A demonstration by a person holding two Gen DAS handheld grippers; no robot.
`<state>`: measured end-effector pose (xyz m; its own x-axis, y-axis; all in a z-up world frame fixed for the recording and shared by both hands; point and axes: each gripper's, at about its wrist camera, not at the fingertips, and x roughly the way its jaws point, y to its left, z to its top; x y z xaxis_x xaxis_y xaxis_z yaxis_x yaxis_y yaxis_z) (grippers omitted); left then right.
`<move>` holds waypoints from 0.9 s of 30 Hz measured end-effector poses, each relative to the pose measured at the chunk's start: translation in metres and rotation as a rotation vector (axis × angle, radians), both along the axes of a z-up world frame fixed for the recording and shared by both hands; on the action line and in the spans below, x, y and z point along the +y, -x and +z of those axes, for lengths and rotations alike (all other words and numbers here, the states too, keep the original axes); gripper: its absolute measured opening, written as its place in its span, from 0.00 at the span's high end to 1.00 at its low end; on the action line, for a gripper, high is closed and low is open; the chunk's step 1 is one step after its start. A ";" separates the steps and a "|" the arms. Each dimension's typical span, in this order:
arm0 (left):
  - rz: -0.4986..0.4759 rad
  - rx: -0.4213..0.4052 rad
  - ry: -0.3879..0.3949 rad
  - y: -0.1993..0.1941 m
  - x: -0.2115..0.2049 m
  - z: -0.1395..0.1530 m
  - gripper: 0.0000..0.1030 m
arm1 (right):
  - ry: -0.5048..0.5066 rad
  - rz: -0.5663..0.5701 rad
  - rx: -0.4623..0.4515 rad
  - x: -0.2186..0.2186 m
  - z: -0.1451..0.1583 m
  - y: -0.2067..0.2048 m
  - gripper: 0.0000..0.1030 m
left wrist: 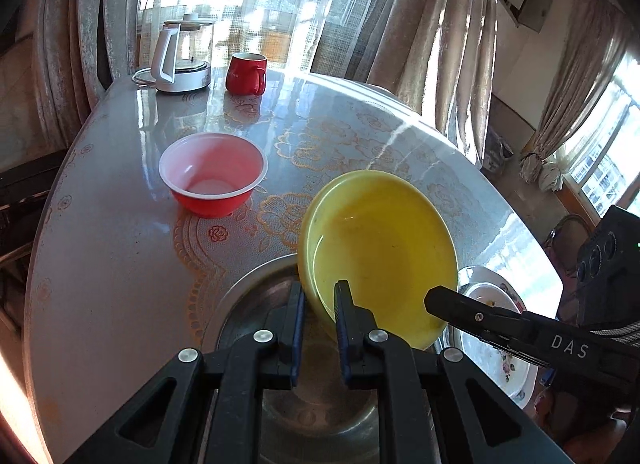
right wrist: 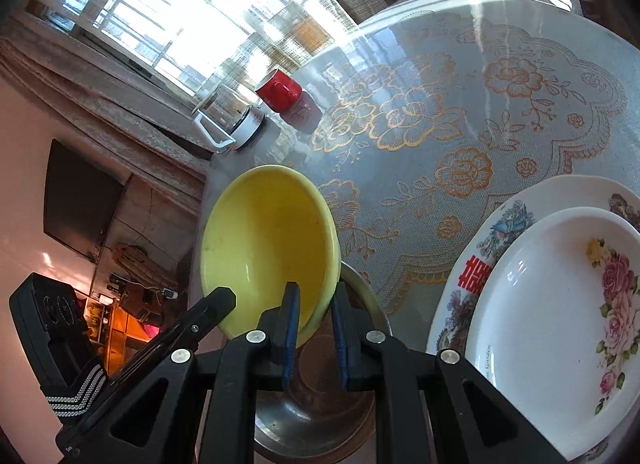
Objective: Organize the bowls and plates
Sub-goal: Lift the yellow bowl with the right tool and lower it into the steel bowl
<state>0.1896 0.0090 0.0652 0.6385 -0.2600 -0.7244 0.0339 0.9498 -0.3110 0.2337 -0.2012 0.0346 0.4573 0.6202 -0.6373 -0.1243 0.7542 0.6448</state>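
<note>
Yellow bowl is hanging tilted in the air, mouth tipping toward the cameras, directly above the steel bowl that is sitting on the table; its low rim is overlapping the steel bowl's far edge in both views. Left gripper is pinching the yellow bowl's near rim, one finger inside the wall and one outside. Right gripper is pinching the same rim a little further round, jaws pressed onto the wall the same way, so both hands are sharing the load and neither is nearer than the other. The relation that matters, as a judgement: the steel bowl lies straight below and slightly toward the grippers from the yellow bowl, so nesting it looks like a matter of levelling the tilt and lowering. Red plastic bowl is standing alone, well apart from the steel bowl on its far left side in the left view. Flowered plate is lying stacked on the larger patterned plate, just beside the steel bowl on its right. Red mug and glass kettle are standing far beyond the steel bowl near the window edge of the table
</note>
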 end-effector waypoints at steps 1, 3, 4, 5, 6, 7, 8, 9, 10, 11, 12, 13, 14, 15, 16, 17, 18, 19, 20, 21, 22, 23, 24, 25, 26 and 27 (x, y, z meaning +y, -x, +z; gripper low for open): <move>0.000 0.002 0.001 0.003 0.002 -0.001 0.86 | -0.005 0.002 0.003 0.000 -0.001 0.003 0.85; 0.003 0.000 0.010 0.010 0.005 -0.003 0.86 | -0.015 0.006 0.009 0.003 -0.003 0.008 0.85; 0.003 0.002 0.011 0.012 0.007 -0.005 0.86 | -0.012 0.011 0.007 0.004 -0.003 0.011 0.85; 0.005 0.005 0.011 0.016 0.008 -0.007 0.86 | -0.007 0.016 0.006 0.005 -0.003 0.014 0.85; 0.007 0.006 0.011 0.018 0.010 -0.008 0.86 | -0.002 0.021 0.006 0.007 -0.003 0.016 0.85; 0.008 0.007 0.011 0.020 0.011 -0.009 0.86 | 0.003 0.026 0.006 0.010 -0.004 0.016 0.85; 0.009 0.009 0.011 0.022 0.011 -0.011 0.86 | 0.008 0.030 0.006 0.012 -0.004 0.018 0.85; 0.009 0.012 0.012 0.024 0.012 -0.012 0.86 | 0.014 0.034 0.007 0.014 -0.004 0.019 0.85; 0.010 0.016 0.013 0.026 0.013 -0.014 0.86 | 0.018 0.039 0.010 0.016 -0.004 0.021 0.85; 0.009 0.018 0.015 0.029 0.015 -0.015 0.86 | 0.022 0.044 0.013 0.017 -0.005 0.022 0.85; 0.008 0.020 0.015 0.031 0.015 -0.017 0.86 | 0.028 0.049 0.017 0.018 -0.006 0.023 0.84; 0.009 0.024 0.012 0.032 0.016 -0.018 0.86 | 0.036 0.053 0.020 0.020 -0.007 0.024 0.84; 0.007 0.028 0.010 0.035 0.017 -0.021 0.86 | 0.040 0.055 0.024 0.020 -0.009 0.025 0.84; 0.004 0.031 0.006 0.036 0.017 -0.022 0.86 | 0.043 0.058 0.030 0.021 -0.011 0.027 0.84; 0.004 0.035 0.002 0.037 0.017 -0.025 0.86 | 0.047 0.060 0.036 0.022 -0.012 0.027 0.82; 0.003 0.041 -0.004 0.038 0.017 -0.027 0.86 | 0.055 0.063 0.043 0.023 -0.014 0.027 0.82; 0.002 0.044 -0.008 0.038 0.017 -0.029 0.86 | 0.062 0.066 0.048 0.024 -0.015 0.028 0.82; 0.002 0.045 -0.011 0.039 0.017 -0.031 0.86 | 0.071 0.068 0.052 0.025 -0.017 0.028 0.82; 0.003 0.046 -0.015 0.041 0.017 -0.033 0.86 | 0.077 0.070 0.055 0.026 -0.018 0.028 0.82; 0.003 0.047 -0.020 0.041 0.017 -0.035 0.86 | 0.082 0.071 0.059 0.027 -0.018 0.028 0.82; 0.002 0.049 -0.024 0.041 0.016 -0.036 0.86 | 0.088 0.072 0.064 0.027 -0.019 0.028 0.82; 0.001 0.048 -0.027 0.042 0.016 -0.037 0.86 | 0.094 0.071 0.068 0.027 -0.020 0.028 0.82; 0.000 0.049 -0.029 0.042 0.016 -0.037 0.86 | 0.100 0.067 0.072 0.027 -0.020 0.028 0.82; 0.002 0.050 -0.034 0.042 0.016 -0.038 0.86 | 0.106 0.065 0.074 0.028 -0.020 0.027 0.79; 0.004 0.053 -0.040 0.041 0.016 -0.039 0.86 | 0.113 0.064 0.073 0.028 -0.020 0.027 0.78; 0.006 0.054 -0.044 0.041 0.016 -0.040 0.86 | 0.120 0.062 0.073 0.029 -0.020 0.027 0.78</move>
